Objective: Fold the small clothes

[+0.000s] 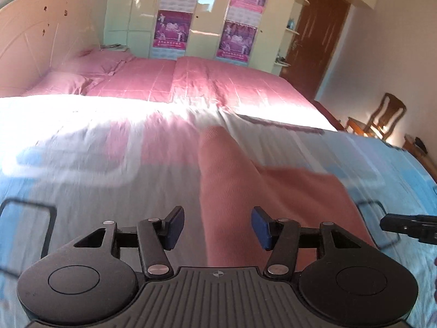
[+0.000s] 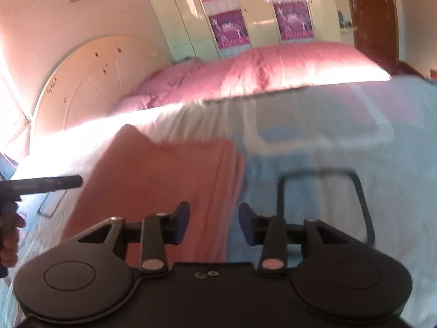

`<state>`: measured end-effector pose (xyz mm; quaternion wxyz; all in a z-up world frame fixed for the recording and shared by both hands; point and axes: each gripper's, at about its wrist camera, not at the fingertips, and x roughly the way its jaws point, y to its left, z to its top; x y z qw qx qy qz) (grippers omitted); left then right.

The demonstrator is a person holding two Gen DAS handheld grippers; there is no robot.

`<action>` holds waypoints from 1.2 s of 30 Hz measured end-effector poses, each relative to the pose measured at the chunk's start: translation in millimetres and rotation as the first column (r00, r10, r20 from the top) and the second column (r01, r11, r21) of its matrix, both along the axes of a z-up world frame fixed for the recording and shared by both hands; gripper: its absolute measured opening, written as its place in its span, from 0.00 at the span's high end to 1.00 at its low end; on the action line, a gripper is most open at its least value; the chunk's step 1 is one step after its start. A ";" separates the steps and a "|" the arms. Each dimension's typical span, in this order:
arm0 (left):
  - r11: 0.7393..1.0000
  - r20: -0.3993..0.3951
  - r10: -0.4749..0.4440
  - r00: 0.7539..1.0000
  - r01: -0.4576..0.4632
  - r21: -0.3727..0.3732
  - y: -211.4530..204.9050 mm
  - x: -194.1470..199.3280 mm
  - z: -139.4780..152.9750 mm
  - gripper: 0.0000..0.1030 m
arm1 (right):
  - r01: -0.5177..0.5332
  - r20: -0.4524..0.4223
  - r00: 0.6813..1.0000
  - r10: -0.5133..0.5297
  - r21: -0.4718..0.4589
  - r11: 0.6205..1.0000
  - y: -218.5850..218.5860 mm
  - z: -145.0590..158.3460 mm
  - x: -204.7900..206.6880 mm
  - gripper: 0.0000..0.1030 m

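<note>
Although both views were smeared by motion, one small salmon-pink garment (image 1: 245, 191) could be made out lying on the pale blue patterned cover (image 1: 82, 186) at the near end of the bed, with no other piece of clothing in sight. From the left wrist camera it lay directly ahead of the left gripper (image 1: 217, 228) and spread off to that gripper's right, a long narrow part running away from the fingers toward the pink quilt (image 1: 191, 82); that part set the long axis roughly along the left gripper's line of sight. From the right wrist camera the same garment (image 2: 164, 175) sat ahead and to the left of the right gripper (image 2: 214, 224), its right edge roughly in line with the gap between the fingers. Left gripper: jaws spread wide, nothing between them, cloth showing in the gap beyond. Right gripper: jaws also spread, holding nothing. Whether either gripper touched the fabric could not be settled from these blurred frames; probably both hovered just above it. Judged nearer: the left, since the garment filled its gap, while the right stood at the garment's edge. Count: one garment, two grippers, one cover with dark outlined rectangles printed on it, one quilt, one headboard (image 2: 90, 82), one wardrobe (image 1: 207, 13) carrying four purple posters, and one wooden chair (image 1: 382, 117) by the far wall.
</note>
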<state>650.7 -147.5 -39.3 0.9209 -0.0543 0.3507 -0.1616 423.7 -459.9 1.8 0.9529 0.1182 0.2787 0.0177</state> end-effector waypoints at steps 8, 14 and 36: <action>0.998 -0.100 0.060 0.993 -0.060 0.010 -9.8 36.2 -48.9 0.10 | -0.045 -0.153 0.988 0.021 -0.158 0.986 16.5 -33.2 86.2 1.00; 0.998 0.008 0.054 0.999 -0.054 -0.030 0.1 25.7 -27.0 0.19 | -0.056 -0.024 0.998 0.052 -0.152 0.987 38.0 -0.7 89.5 0.85; 0.990 -0.026 -0.054 0.998 0.050 -0.131 1.0 75.6 -58.1 0.41 | -0.312 -0.175 0.948 0.267 -0.326 0.892 86.8 -27.0 211.5 0.68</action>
